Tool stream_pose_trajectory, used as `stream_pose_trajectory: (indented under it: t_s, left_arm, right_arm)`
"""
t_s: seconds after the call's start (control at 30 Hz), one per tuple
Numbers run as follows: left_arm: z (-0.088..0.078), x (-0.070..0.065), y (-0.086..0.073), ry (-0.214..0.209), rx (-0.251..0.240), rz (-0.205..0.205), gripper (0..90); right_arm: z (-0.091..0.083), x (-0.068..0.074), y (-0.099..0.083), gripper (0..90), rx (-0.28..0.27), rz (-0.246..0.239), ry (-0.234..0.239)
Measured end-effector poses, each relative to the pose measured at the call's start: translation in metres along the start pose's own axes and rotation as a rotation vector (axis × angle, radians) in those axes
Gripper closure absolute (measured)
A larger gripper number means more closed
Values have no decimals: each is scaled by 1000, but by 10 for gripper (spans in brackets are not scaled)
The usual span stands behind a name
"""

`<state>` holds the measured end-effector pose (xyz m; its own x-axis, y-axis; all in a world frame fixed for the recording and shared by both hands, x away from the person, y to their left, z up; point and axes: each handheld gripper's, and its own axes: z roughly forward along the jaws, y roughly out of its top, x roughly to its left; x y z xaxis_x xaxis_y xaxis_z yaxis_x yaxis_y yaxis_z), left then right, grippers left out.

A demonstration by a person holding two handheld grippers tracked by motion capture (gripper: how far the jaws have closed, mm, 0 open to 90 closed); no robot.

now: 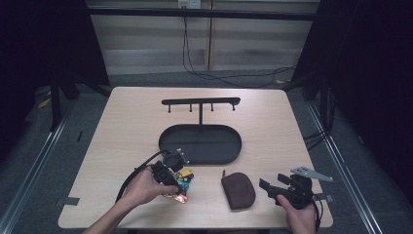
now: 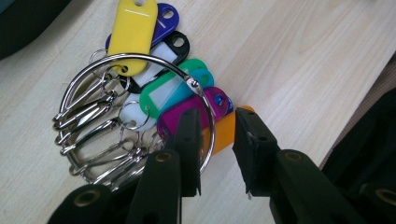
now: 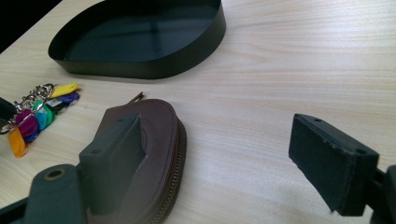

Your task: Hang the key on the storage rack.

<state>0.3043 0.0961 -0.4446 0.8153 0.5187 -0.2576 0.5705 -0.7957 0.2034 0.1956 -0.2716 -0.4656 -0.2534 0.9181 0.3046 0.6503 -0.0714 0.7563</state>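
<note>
Left tongs [image 2: 217,154] | jaws part-open astride key ring [image 2: 135,112], wire between them, pads apparently not yet pinching, set for pickup | ring with coloured tags on desk [image 1: 126,126], just left of brown pouch [image 1: 238,189] | right tongs [image 3: 233,163] wide open, empty, right of pouch, waiting

1 key ring [image 2: 140,116], 1 pouch [image 1: 238,189], 1 tray [image 1: 168,141].

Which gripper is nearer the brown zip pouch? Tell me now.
Right. The right gripper hovers just beside the brown zip pouch, jaws open. The left gripper is farther off, down at the key ring with coloured tags.
</note>
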Motion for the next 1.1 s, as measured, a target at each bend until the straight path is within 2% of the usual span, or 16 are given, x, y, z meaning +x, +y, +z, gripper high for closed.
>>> stream_pose_trajectory:
  t_s: [0.1, 0.17, 0.3, 0.57, 0.8, 0.93, 1.1]
  left_arm:
    - [1, 1, 2, 6, 15, -2, 703]
    - [3, 1, 3, 5, 27, -1, 741]
    - [7, -1, 6, 15, 39, 13, 760]
    - [14, -5, 12, 18, 76, 21, 744]
    - [18, -13, 17, 60, 110, 36, 706]
    - [17, -12, 19, 80, 134, 59, 755]
    - [17, -12, 19, 93, 135, 57, 812]
  right_arm:
    - [1, 0, 0, 178, 2, 2, -2]
    - [1, 0, 0, 178, 3, -2, -2]
    - [1, 0, 0, 178, 2, -3, -5]
    - [1, 0, 0, 178, 2, 1, -5]
    - [2, -1, 0, 180, 8, 3, -8]
    - [1, -1, 0, 181, 6, 2, -7]
    - [1, -1, 0, 186, 7, 8, -10]
